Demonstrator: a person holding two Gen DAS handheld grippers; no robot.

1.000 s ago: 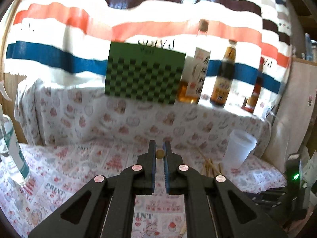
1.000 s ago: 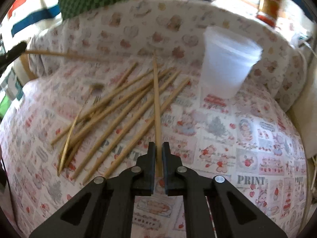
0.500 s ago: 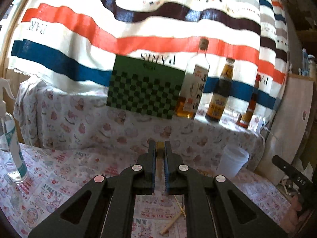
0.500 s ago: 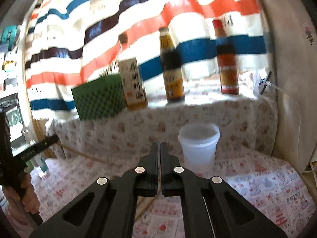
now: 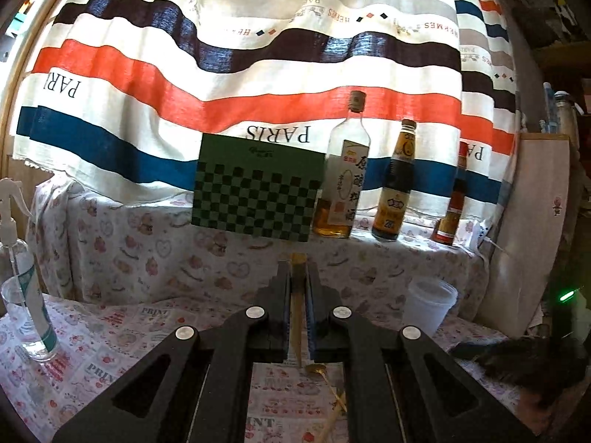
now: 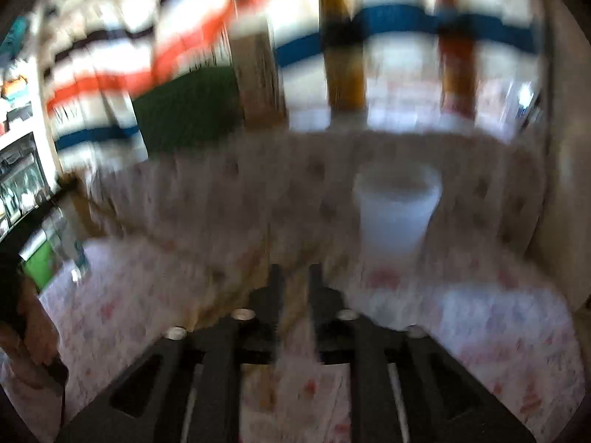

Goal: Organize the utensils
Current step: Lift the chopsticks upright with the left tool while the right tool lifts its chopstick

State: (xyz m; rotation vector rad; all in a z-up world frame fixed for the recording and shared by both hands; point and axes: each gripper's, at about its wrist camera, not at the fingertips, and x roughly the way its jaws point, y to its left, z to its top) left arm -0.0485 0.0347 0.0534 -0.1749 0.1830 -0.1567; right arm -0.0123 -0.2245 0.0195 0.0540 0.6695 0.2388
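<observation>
While a thin wooden chopstick [image 5: 297,288] sits clamped between the closed jaws of the left gripper [image 5: 297,277], its blunt end poking just past the fingertips, more loose sticks [image 5: 338,409] and a small gold spoon [image 5: 316,369] lie on the near part of the table [image 5: 110,339] below. Such sticks look light, stiff and smooth, so they are likely to swivel or slide in a pinch; a hold near the middle, square across the shaft, seems safest. In the blurred right wrist view the right gripper [image 6: 295,284] has just been opening, its jaws standing a little apart; whether anything lies between them I cannot tell. A white plastic cup [image 6: 397,206] stands on the far right of the table, probably the holder. Behind, on a raised ledge, stand a green checkered box [image 5: 258,192] and three sauce bottles [image 5: 391,184]; a spray bottle [image 5: 22,288] stands at the left.
</observation>
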